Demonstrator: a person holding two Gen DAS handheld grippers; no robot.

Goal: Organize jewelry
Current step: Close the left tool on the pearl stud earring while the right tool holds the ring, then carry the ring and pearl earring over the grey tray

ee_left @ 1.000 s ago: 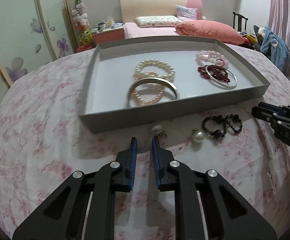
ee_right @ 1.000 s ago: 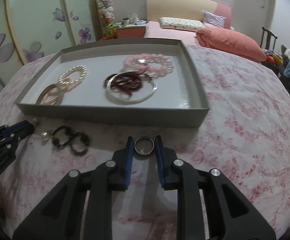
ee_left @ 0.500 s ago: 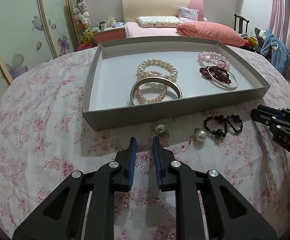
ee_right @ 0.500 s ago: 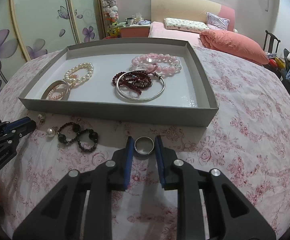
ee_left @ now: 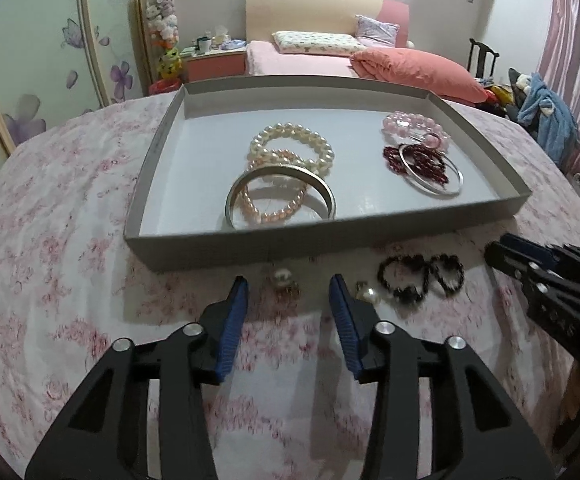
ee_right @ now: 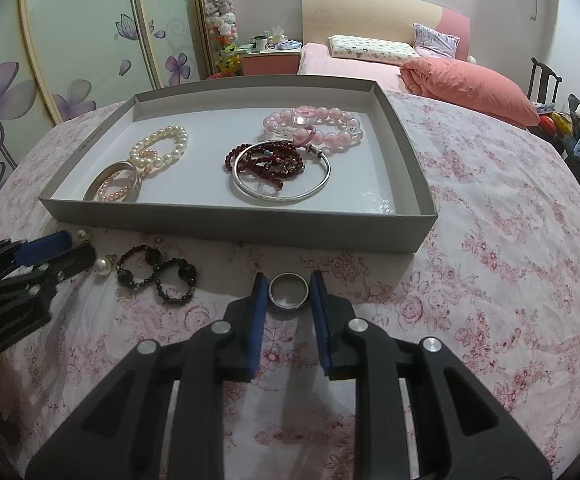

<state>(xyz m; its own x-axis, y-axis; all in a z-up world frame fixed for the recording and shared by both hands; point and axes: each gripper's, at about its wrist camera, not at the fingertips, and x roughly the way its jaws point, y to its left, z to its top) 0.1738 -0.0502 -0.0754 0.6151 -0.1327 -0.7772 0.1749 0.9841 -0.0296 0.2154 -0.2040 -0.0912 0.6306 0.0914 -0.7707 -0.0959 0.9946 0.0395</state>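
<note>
My left gripper (ee_left: pixel 287 282) hovers low over the flowered cloth in front of the grey tray (ee_left: pixel 290 250), its jaws opening. A pearl earring (ee_left: pixel 283 278) lies between the tips, untouched. A second pearl earring (ee_left: pixel 368 294) and a black bead bracelet (ee_left: pixel 420 276) lie just to its right. My right gripper (ee_right: pixel 287 280) is shut on a silver ring (ee_right: pixel 288 291) close above the cloth, in front of the tray (ee_right: pixel 229 224). In the right wrist view the left gripper (ee_right: pixel 73 250) shows at the left edge, beside the black bracelet (ee_right: pixel 155 276).
Inside the tray lie pearl bracelets (ee_left: pixel 290 144), a wide silver bangle (ee_left: pixel 322 188), pink beads (ee_left: pixel 414 126), dark red beads (ee_left: pixel 422 160) and a thin silver bangle (ee_left: pixel 430 190). A bed (ee_left: pixel 310 60) and a painted wardrobe (ee_right: pixel 89 40) stand behind the table.
My left gripper's jaws have spread apart and now straddle the pearl earring, which sits closer to the tips. The right gripper still grips the ring in the same spot.
</note>
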